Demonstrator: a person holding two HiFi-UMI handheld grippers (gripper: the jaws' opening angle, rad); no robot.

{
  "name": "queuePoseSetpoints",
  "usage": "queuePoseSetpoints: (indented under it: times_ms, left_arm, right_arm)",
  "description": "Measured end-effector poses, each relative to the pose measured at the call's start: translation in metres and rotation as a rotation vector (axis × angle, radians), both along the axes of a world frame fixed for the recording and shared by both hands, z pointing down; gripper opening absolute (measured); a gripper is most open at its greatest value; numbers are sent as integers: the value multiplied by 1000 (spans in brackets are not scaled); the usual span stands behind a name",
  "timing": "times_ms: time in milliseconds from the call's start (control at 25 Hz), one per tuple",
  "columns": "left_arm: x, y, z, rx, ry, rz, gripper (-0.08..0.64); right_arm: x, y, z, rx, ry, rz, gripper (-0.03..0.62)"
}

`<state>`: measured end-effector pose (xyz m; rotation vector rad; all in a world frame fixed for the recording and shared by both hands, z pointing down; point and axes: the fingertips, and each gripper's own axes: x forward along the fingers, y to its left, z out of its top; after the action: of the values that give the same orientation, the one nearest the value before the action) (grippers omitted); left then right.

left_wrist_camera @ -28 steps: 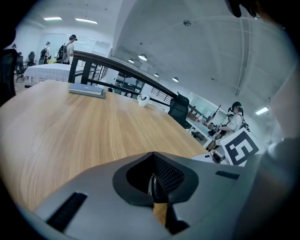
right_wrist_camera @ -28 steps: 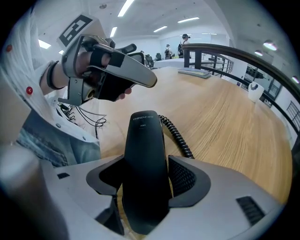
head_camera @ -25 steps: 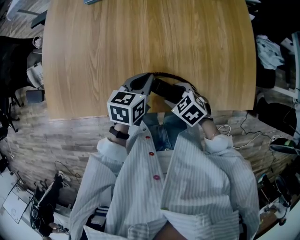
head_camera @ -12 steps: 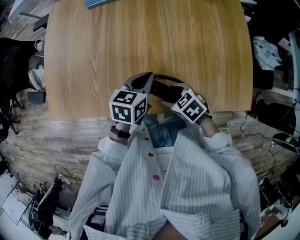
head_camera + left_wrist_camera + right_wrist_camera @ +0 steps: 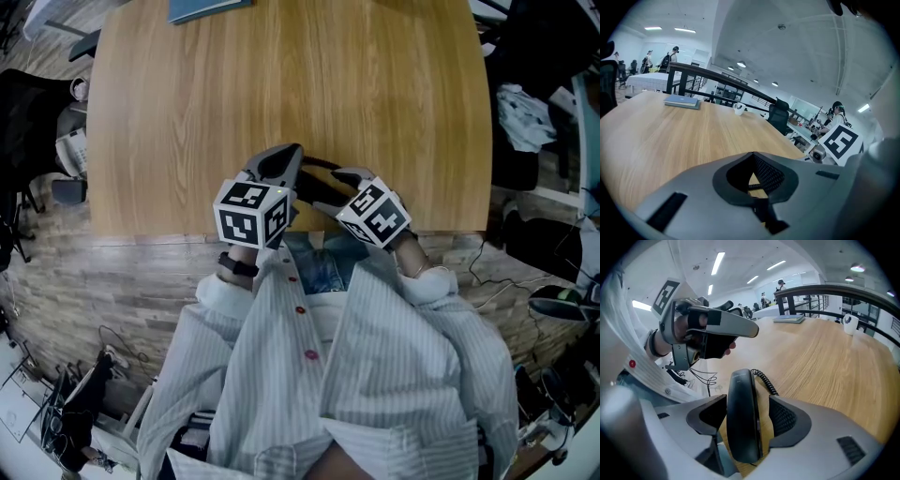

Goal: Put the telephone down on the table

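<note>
Head view, tools: the left tool (image 5: 289, 155) and the right tool (image 5: 330, 190) sit close together at lower centre, over the near edge of the worktop (image 5: 281, 75).
Head view, telephone: the telephone (image 5: 317, 171) shows as a dark bar between the two tools, above the wood.
Head view, change: the right tool has edged a little toward the left one. Otherwise the pair has hardly moved, so the set-down looks close but not yet done.
Left gripper view, tool: the left tool (image 5: 755, 180) is all but closed. A short piece of coiled cord (image 5: 756, 186) lies in the narrow slit, seemingly pinched.
Left gripper view, surroundings: a book (image 5: 682, 101) and a cup (image 5: 738, 108) lie far up the worktop (image 5: 661, 136).
Right gripper view, tool: the right tool (image 5: 746, 401) is closed about the telephone (image 5: 742, 427), which stands lengthwise between the jaws. A sliver of wood shows on the right side.
Right gripper view, contact: I cannot tell whether the telephone touches the worktop (image 5: 825, 357).
Judgement: lower it flat, then release.
</note>
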<state>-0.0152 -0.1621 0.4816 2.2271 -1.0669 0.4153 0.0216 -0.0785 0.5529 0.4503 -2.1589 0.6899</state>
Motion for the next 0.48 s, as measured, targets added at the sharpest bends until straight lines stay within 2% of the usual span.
queuePoseSetpoints:
  times_ms: [240,480]
  left_arm:
    - [17,-4,-17,21,9,-23,8]
    - [28,-13,-39,57,22,-38,9]
  right_arm:
    - [16,-25,-31,20,-106,103,293]
    - [23,-40,-66,-28,-254,187,292]
